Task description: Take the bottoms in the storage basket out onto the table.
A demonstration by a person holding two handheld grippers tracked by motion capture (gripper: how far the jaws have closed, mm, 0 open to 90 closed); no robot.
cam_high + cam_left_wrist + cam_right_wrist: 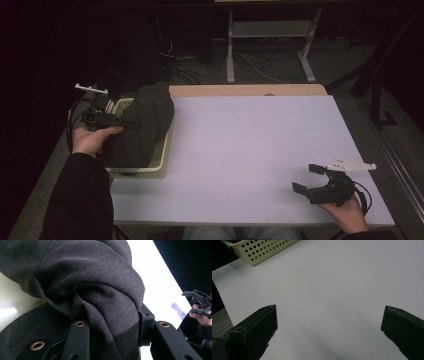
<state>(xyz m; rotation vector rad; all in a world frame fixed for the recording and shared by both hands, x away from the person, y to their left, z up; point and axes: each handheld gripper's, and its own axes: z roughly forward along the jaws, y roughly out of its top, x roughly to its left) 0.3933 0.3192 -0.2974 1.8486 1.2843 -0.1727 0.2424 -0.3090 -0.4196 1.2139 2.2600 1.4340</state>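
Garment (145, 120) hides basket (162, 162) interior | left gripper (131, 121) fingertips buried in cloth

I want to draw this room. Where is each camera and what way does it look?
High view: above the person's side, looking forward and down at the table; both forearms and hands show.
Left gripper view: on the left tool, looking at dark cloth between its jaws.
Right gripper view: on the right tool, looking at bare table; its jaws stand wide apart.
Shared: the cream basket is in the high and right gripper views.
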